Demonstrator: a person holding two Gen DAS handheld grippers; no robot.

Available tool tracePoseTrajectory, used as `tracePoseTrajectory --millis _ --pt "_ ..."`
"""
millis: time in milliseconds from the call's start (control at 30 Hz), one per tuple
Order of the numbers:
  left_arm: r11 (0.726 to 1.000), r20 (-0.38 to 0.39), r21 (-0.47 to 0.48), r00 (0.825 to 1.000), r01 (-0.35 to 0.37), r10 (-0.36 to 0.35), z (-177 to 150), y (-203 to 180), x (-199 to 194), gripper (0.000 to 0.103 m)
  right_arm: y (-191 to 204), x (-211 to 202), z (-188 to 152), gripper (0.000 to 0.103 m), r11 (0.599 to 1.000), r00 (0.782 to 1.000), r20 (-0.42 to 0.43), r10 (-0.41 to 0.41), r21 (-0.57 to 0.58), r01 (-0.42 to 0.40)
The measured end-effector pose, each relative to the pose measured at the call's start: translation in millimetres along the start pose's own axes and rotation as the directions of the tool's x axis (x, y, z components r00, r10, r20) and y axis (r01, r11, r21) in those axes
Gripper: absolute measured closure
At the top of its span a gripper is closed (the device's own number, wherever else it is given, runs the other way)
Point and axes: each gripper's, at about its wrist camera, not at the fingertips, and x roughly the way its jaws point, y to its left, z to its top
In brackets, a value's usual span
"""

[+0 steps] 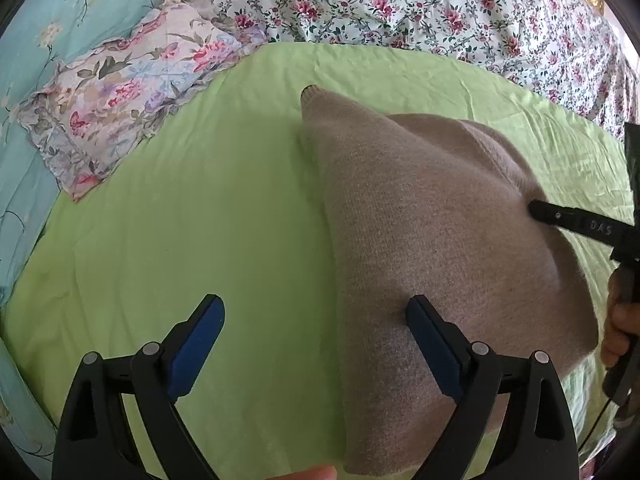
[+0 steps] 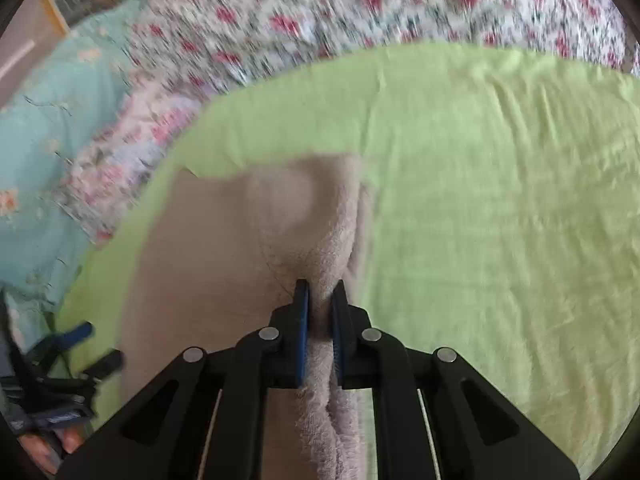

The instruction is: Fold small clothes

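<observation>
1. Where the beige knitted garment (image 1: 432, 240) lies spread on the light green sheet (image 1: 180, 220), I see it from my left wrist camera as a broad flat shape that narrows to a sleeve-like end pointing away from me.
2. My right gripper (image 2: 319, 296) has its jaws pinched nearly together on a raised fold of the garment's fuzzy right edge; the cloth is squeezed between the blue pads.
3. My left gripper (image 1: 316, 312) has its jaws spread wide and grips nothing: the right pad (image 1: 428, 332) presses on the knit near its left edge, and the left pad sits over bare sheet.
4. From the left view, the right gripper's black finger reaches in from the right edge, and cloth puckers around its tip.
5. Beyond the sheet are a frilled floral pillow (image 1: 120, 92), a turquoise cover (image 1: 60, 20) and a white quilt with pink roses (image 1: 420, 4).
</observation>
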Motion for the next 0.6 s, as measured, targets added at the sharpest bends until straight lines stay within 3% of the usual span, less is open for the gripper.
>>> tracePoseTrajectory --millis 133,267,367,600 --pt "1.0 0.005 0.011 1.0 0.002 -0.002 -1.6 -1.6 -6.0 0.01 1.7 -17.8 -4.9 0.063 0.999 0.999 0.028 -0.033 0.009 0.033" --pt "1.0 0.018 0.012 1.0 0.012 -0.013 -6.4 -4.7 -16.5 0.01 19.0 -46.5 -18.1 0.058 0.994 0.994 0.069 -0.08 -0.073 0.085" --pt "1.0 0.025 0.011 0.999 0.019 -0.02 -11.9 -5.8 -24.4 0.01 30.1 -61.6 -32.8 0.049 0.99 0.995 0.071 -0.077 -0.116 0.085" --pt "1.0 0.028 0.005 0.999 0.017 -0.017 -29.0 -3.7 -37.2 0.01 43.7 -77.4 -66.6 0.041 0.988 0.996 0.063 -0.064 -0.135 0.072"
